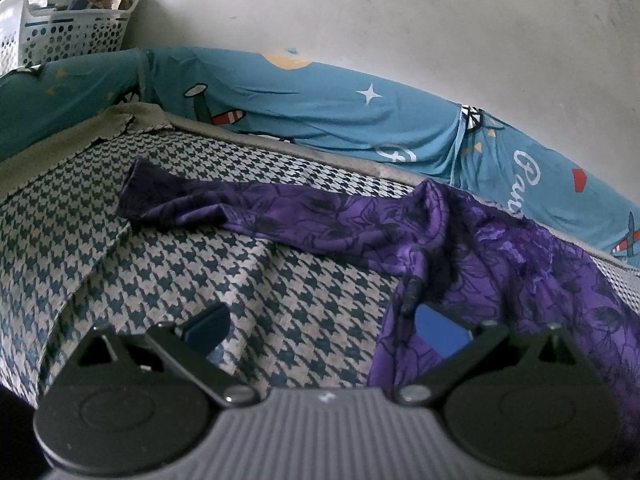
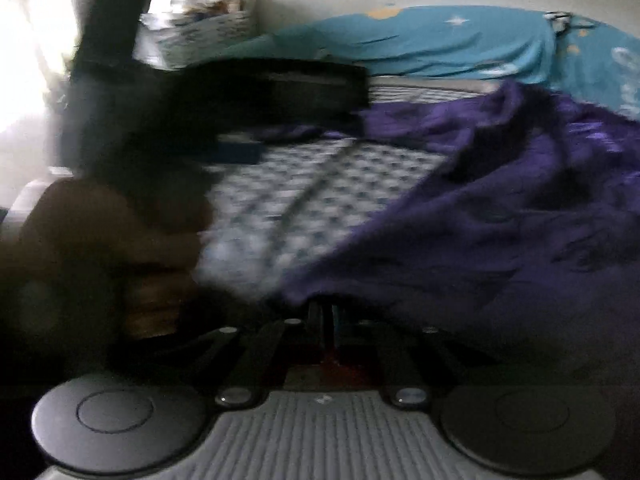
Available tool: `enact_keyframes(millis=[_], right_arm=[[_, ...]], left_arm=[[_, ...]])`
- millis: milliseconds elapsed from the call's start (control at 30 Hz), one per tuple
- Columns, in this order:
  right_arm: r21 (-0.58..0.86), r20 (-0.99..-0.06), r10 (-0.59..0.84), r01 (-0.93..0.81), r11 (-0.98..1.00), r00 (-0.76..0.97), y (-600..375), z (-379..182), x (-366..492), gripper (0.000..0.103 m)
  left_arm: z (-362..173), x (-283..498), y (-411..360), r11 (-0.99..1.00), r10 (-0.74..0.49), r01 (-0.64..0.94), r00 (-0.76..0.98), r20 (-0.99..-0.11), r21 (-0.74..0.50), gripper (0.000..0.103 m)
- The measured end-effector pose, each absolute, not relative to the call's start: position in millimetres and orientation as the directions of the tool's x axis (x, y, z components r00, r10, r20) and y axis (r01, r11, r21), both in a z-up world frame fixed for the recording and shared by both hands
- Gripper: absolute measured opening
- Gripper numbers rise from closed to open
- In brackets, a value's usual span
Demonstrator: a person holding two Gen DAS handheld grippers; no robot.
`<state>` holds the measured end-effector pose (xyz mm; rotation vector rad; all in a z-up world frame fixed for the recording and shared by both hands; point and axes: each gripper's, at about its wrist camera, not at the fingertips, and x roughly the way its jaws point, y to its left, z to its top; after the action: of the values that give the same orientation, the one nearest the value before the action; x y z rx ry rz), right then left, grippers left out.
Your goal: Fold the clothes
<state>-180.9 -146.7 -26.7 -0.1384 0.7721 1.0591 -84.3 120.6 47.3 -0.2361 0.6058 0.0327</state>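
Purple garment (image 1: 460,240) sharp only in left view, left fingers (image 1: 442,336) apart; right fingers (image 2: 320,314) clamp its hem.

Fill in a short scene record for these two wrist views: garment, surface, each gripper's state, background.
garment: purple floral top, spread unfolded, one sleeve stretched left
surface: houndstooth cover
left gripper: jaws wide open, right one at the garment's edge
right gripper: jaws shut at the garment's hem; view blurred
background: teal printed bolster, white basket, wall
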Motion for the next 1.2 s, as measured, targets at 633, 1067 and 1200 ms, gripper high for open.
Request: enact_keyframes(millis=[633, 1067, 1200], right_arm=[[0.313, -0.592, 0.745, -0.765, 0.564, 0.307, -198.1, -11.8, -180.8, 0.011], [0.261, -0.623, 0.511, -0.458, 0.850, 0.592, -302.3, -14.7, -143.3, 0.019], [0.245, -0.617, 0.437, -0.367, 0.897, 0.655, -336.1, -8.3, -131.8, 0.025]], left_arm=[[43.1, -81.3, 101.9, 0.985, -0.045, -0.062, 0.805, -0.592, -0.159, 0.103], [37.1, -80.5, 53.2, 0.988, -0.145, 0.084, 0.771, -0.620, -0.126, 0.103], [34.1, -78.4, 40.9, 0.984, -0.177, 0.122, 0.757, -0.629, -0.130, 0.103]])
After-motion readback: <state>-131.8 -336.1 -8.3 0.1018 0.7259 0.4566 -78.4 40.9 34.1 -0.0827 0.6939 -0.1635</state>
